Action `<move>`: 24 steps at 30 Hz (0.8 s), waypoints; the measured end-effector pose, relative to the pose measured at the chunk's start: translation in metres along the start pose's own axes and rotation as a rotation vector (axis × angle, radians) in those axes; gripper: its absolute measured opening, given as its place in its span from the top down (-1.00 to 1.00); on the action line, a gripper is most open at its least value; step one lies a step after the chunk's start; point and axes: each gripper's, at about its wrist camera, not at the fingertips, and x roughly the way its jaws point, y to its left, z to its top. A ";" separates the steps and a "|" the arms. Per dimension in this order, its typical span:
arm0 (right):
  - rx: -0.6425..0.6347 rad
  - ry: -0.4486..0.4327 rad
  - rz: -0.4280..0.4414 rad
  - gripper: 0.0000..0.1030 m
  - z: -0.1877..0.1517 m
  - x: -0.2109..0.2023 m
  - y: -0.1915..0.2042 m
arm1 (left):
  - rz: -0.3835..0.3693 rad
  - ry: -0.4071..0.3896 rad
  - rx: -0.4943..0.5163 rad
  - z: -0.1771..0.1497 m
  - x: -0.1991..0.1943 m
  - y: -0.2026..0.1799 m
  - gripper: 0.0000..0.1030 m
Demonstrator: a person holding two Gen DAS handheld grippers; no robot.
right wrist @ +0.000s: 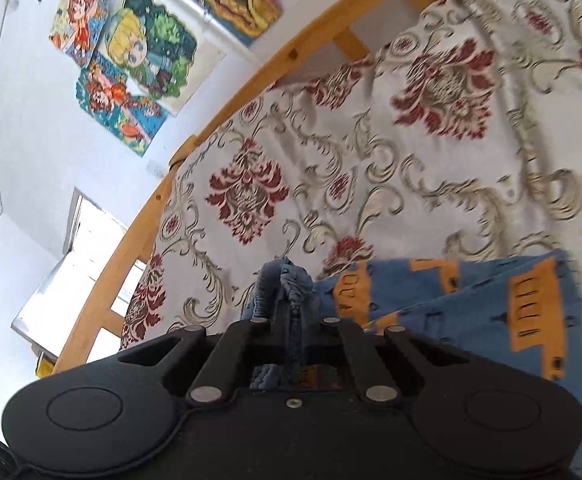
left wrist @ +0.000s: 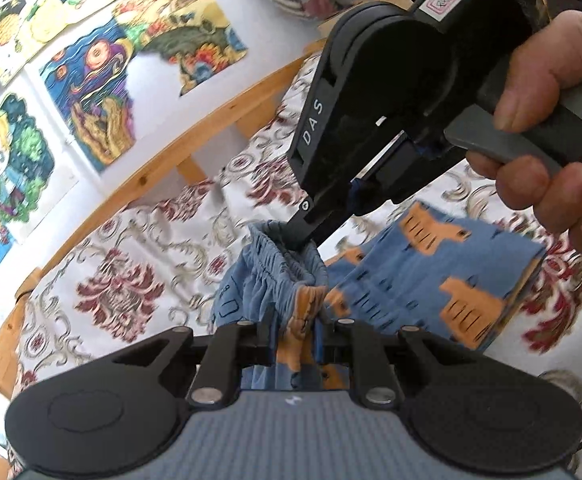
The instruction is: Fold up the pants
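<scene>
**Left wrist view: both grippers clenched on the pants' waistband**

Left wrist view is showing the pants [left wrist: 431, 280], blue with orange shapes, partly lifted, the far end lying folded on the bedspread [left wrist: 139, 240]. The left gripper [left wrist: 297, 340] is pinching gathered cloth; the right gripper [left wrist: 305, 236], held by a hand [left wrist: 547, 132], is biting the elastic waistband [left wrist: 279, 264].

Risk, I judge: the bunched elastic is slipping from a jaw, or uneven pulling is twisting the fold.

A wooden bed rail [left wrist: 179, 136] is bordering the bedspread; colourful drawings [left wrist: 91, 80] are hanging on the white wall.

Soft cloth pants [left wrist: 411, 280], matt claws
</scene>
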 end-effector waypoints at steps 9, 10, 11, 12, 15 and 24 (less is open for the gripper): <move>-0.001 -0.061 -0.063 0.92 0.000 -0.042 -0.026 | -0.081 -0.037 0.059 0.022 0.005 -0.034 0.64; 0.002 -0.063 -0.071 0.92 -0.001 -0.046 -0.030 | -0.092 -0.039 0.068 0.023 0.007 -0.039 0.64; 0.007 -0.067 -0.079 0.92 -0.002 -0.049 -0.036 | -0.099 -0.040 0.078 0.025 0.009 -0.044 0.64; 0.012 -0.070 -0.085 0.92 -0.003 -0.052 -0.040 | -0.105 -0.040 0.087 0.025 0.010 -0.050 0.64; 0.035 -0.076 -0.094 0.92 -0.006 -0.058 -0.056 | -0.127 -0.037 0.109 0.028 0.015 -0.063 0.64; 0.084 -0.094 -0.089 0.92 -0.015 -0.064 -0.089 | -0.169 -0.006 0.126 0.032 0.030 -0.083 0.63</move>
